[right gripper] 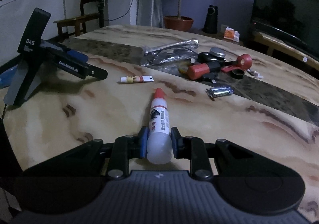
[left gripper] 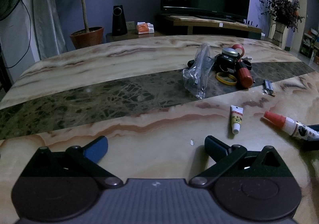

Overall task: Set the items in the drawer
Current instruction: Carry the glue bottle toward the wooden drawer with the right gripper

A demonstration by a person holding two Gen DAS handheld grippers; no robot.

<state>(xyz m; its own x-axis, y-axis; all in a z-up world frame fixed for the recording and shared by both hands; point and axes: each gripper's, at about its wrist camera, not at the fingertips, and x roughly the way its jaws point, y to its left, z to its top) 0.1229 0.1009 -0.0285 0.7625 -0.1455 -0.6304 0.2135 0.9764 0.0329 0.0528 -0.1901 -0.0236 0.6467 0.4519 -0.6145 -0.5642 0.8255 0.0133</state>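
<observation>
The right gripper is pinching the white red-capped bottle at its base — cap pointing toward the small tube beyond it. The left gripper is hovering spread over the marble table — the clutter pile is lying farther off, beyond the tube.

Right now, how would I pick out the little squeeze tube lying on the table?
On the marble table, look at the pale strip nearer than the dark band. The small tube lies flat there alone, between the clutter pile and the left gripper. It is yellow-and-white, shorter than the red-capped bottle.
</observation>
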